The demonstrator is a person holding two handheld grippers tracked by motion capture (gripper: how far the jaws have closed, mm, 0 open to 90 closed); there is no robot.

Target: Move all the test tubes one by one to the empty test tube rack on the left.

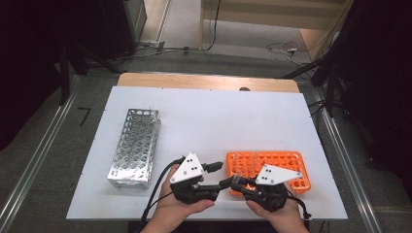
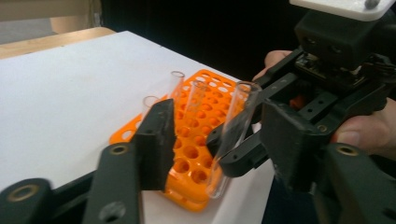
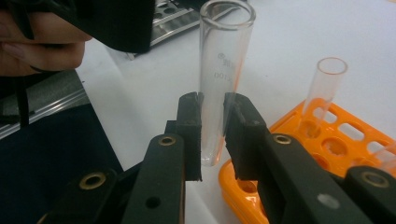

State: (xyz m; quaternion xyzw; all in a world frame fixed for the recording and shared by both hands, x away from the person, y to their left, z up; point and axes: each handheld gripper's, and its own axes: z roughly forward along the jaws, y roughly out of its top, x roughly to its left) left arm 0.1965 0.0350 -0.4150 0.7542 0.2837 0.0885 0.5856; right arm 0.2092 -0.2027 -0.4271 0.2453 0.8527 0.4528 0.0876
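Observation:
A clear glass test tube stands upright between the pads of my right gripper, which is shut on its lower part. This tube hangs just off the near left corner of the orange rack. My left gripper has one jaw on each side of the tube, with a gap on both sides, so it is open. In the high view the left gripper and the right gripper meet tip to tip at the table's front edge. Other tubes stand in the orange rack.
A metal tube rack lies at the left of the white board. A tube stands in the orange rack close to the held one. The person's hand holds the left gripper nearby.

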